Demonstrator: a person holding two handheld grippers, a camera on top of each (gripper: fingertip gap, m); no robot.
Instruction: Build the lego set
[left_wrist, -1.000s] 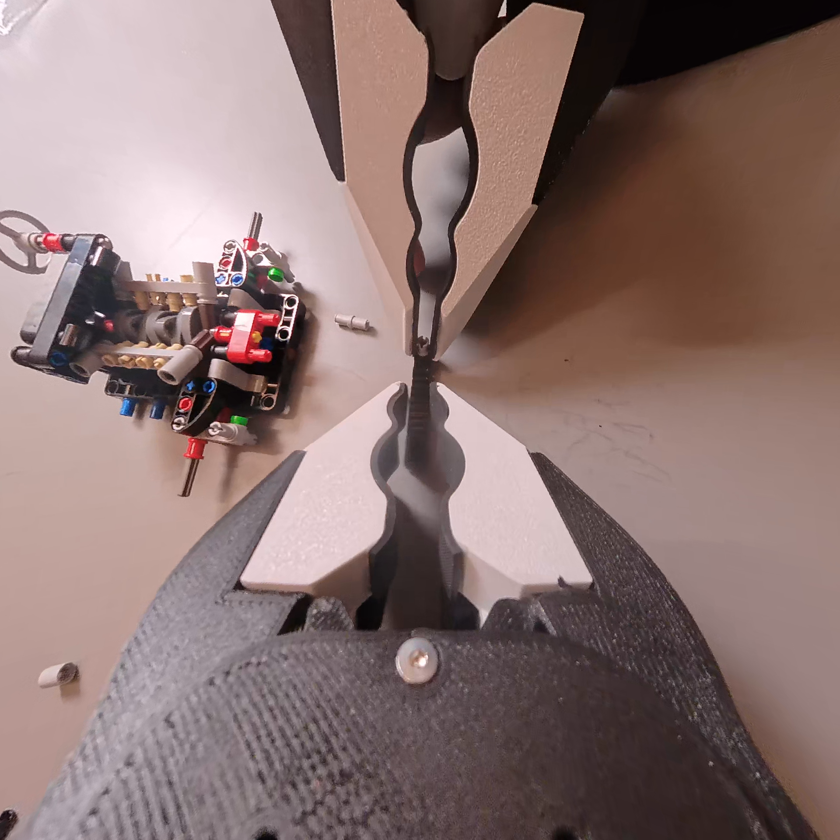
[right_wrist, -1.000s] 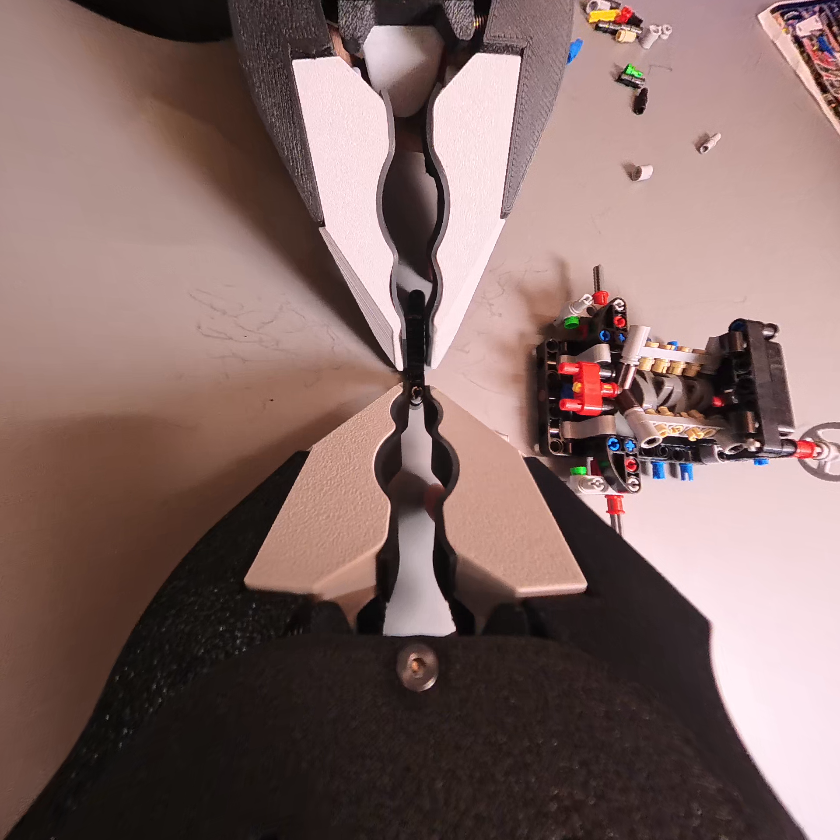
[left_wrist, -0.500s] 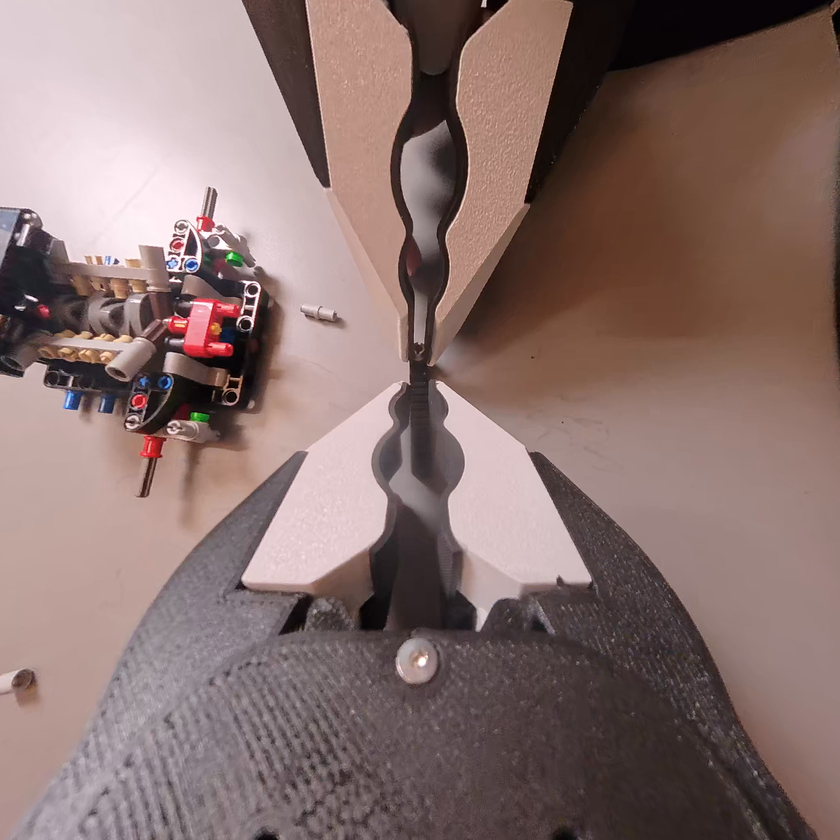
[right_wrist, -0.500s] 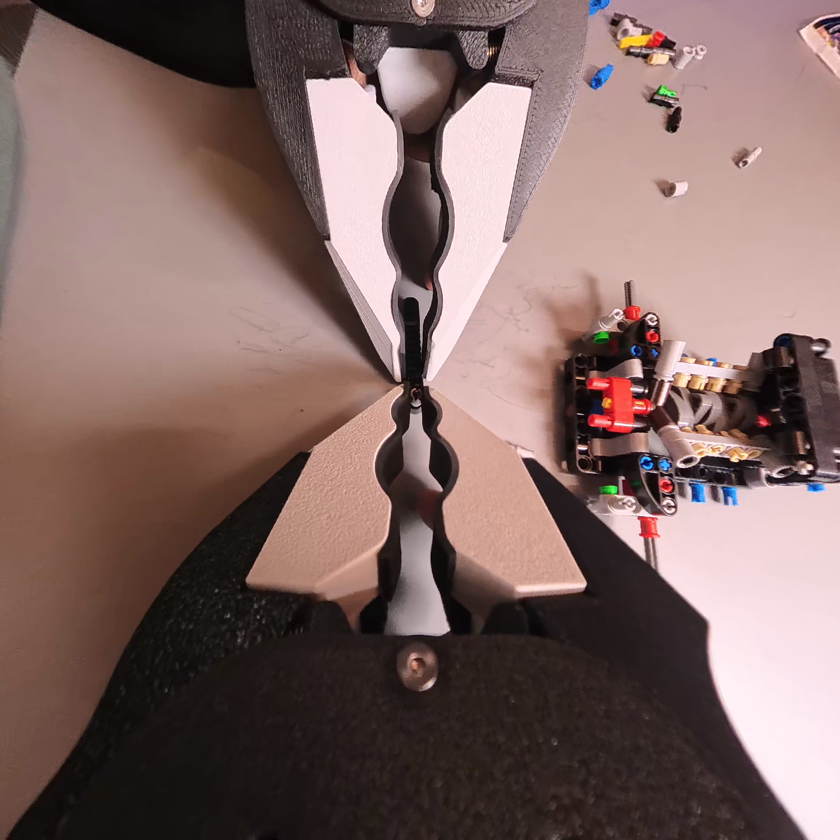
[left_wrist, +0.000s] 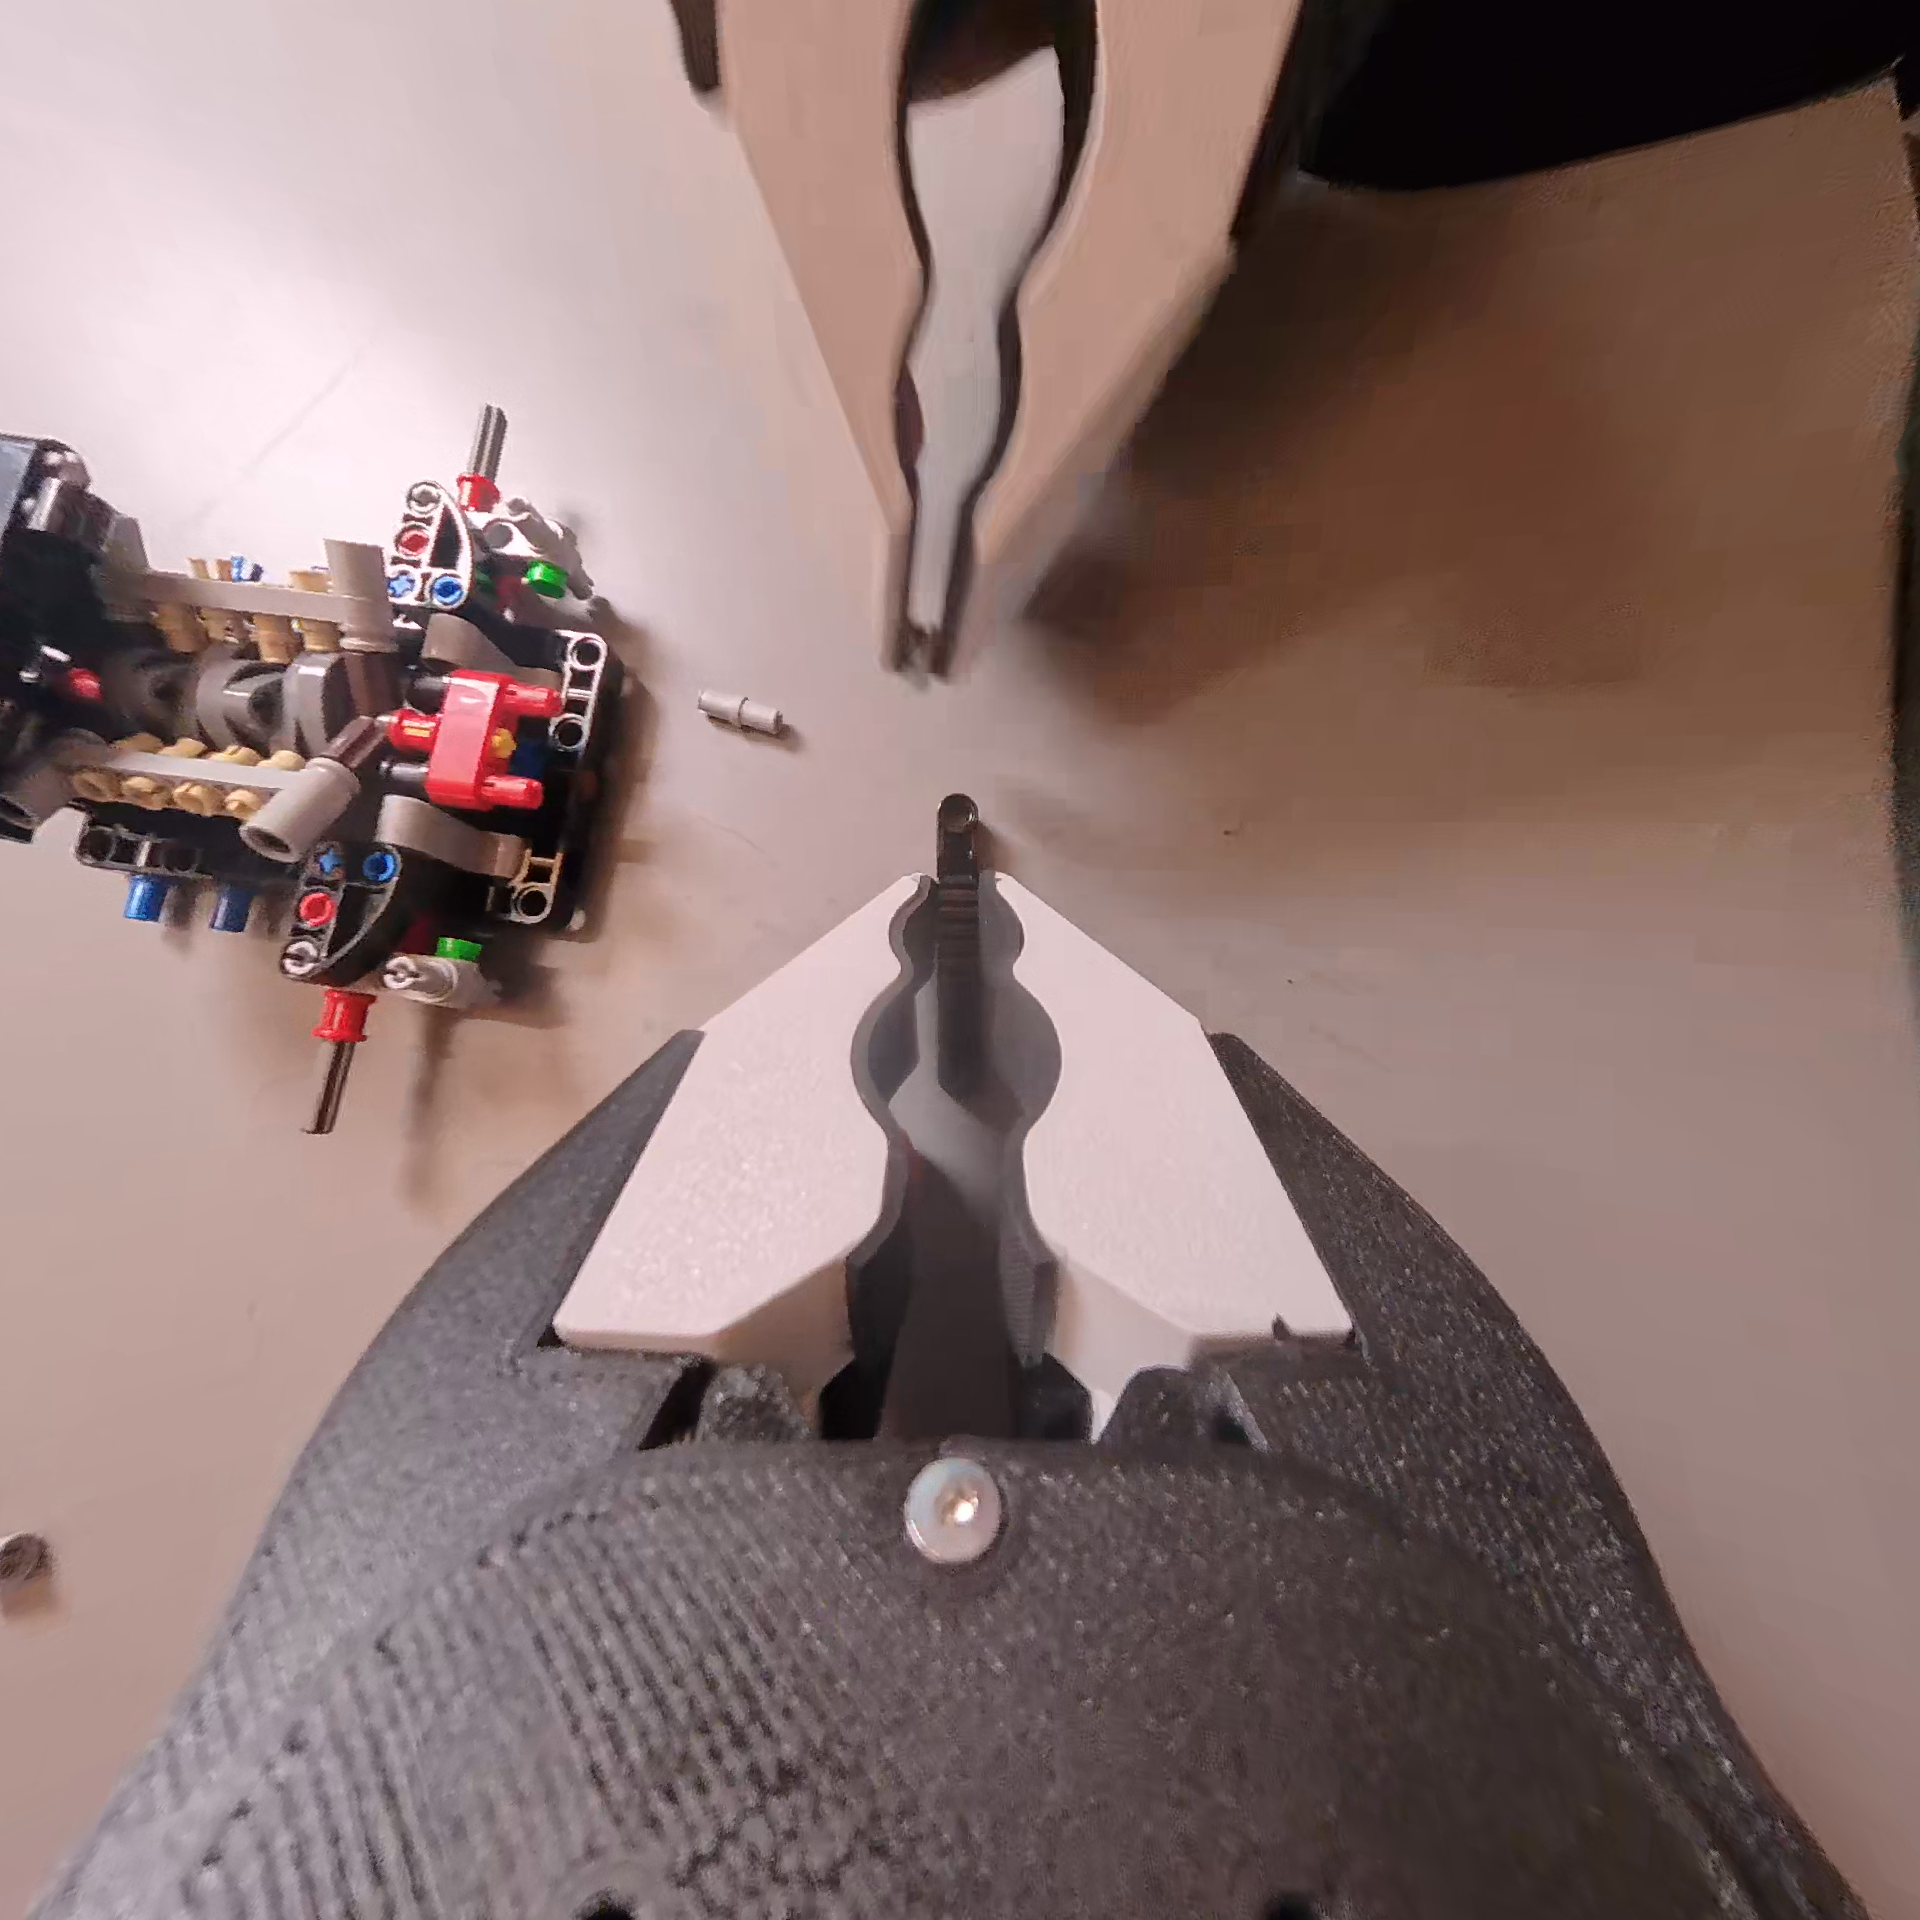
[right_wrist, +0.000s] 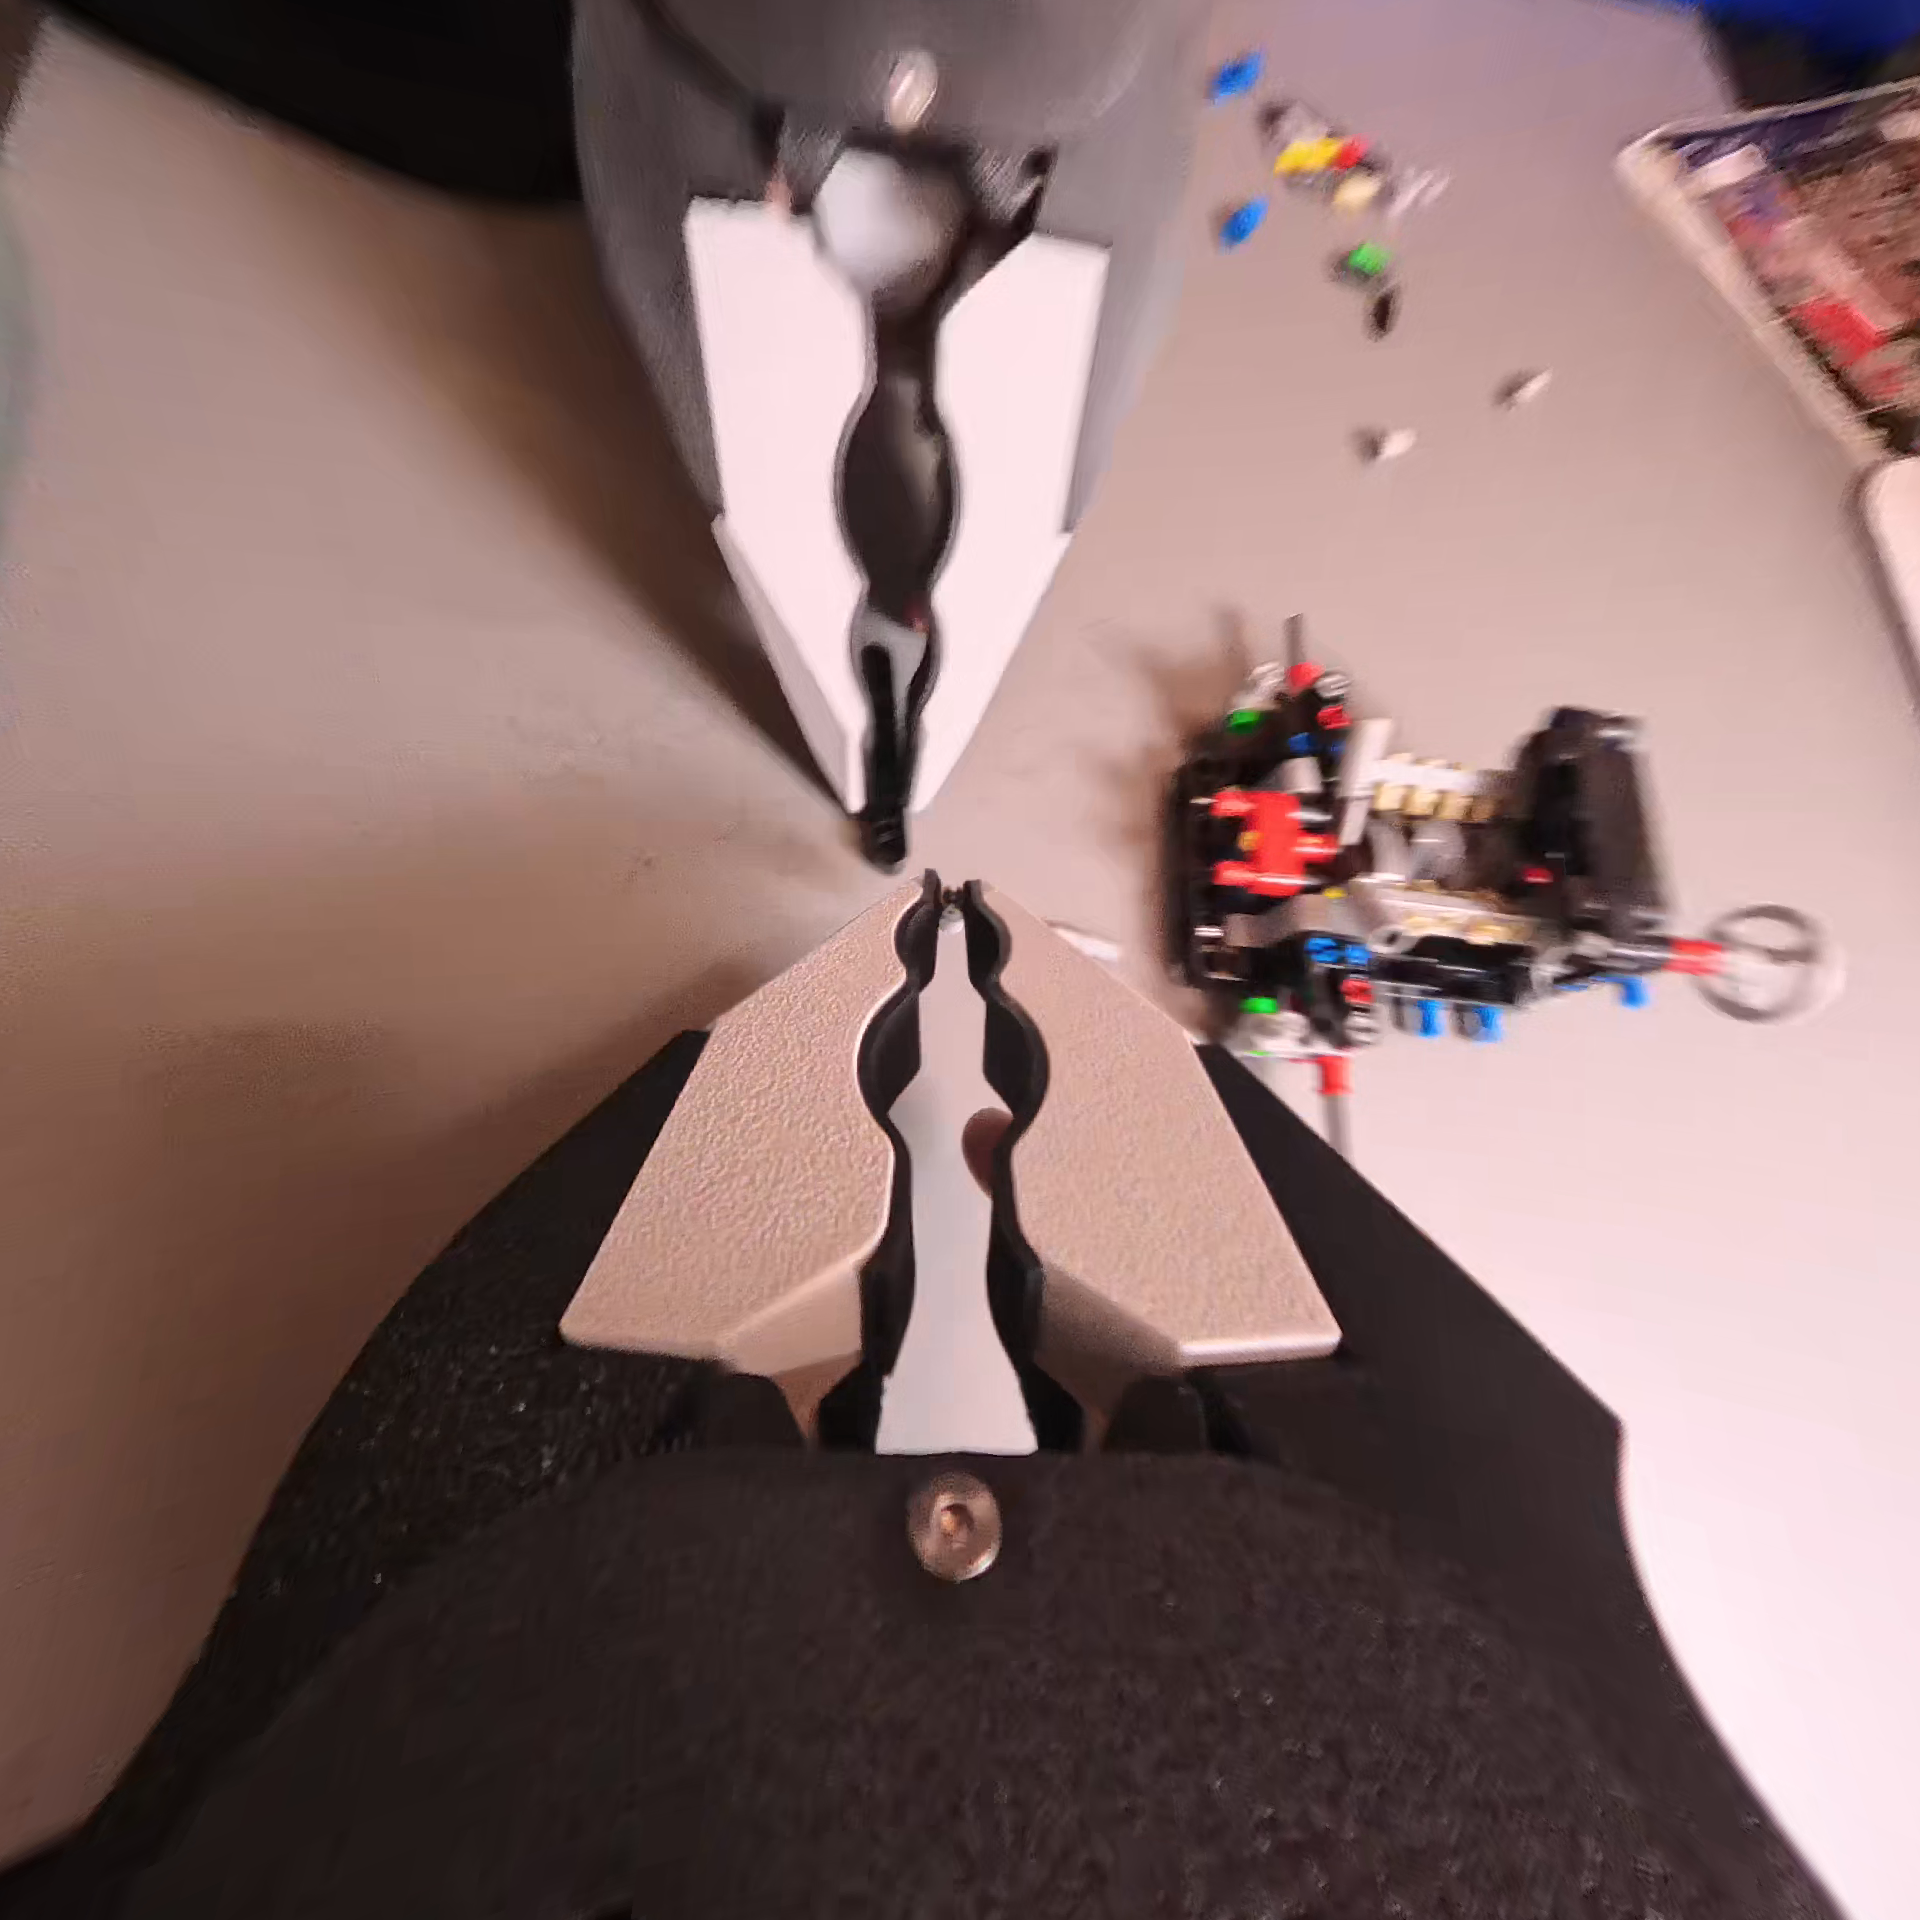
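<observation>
My left gripper (left_wrist: 958, 883) is shut on a thin black ribbed lego rod (left_wrist: 956, 831) whose round end sticks out past the tips. It also shows blurred in the right wrist view (right_wrist: 883, 821). My right gripper (right_wrist: 949, 894) faces it tip to tip, a short gap away, jaws almost together with a tiny grey piece (right_wrist: 951, 914) between the tips. It is blurred in the left wrist view (left_wrist: 920, 649). The partly built lego model (left_wrist: 343, 748), black frame with red, tan and grey parts, lies flat on the table to the side (right_wrist: 1403, 883).
A small grey pin (left_wrist: 740, 713) lies between the model and the grippers. Several loose coloured pieces (right_wrist: 1320, 177) lie farther back. A printed booklet (right_wrist: 1808, 239) lies at the table's far right. A small white piece (left_wrist: 21, 1558) lies at the left edge. The grippers' ends are close to 4 cm from one another. The right tips stand about 4 cm off the small grey pin (left_wrist: 740, 713).
The two grippers were tip to tip on the black rod. Now they have come apart, the rod stays in the left gripper, and the right gripper has drawn back.
</observation>
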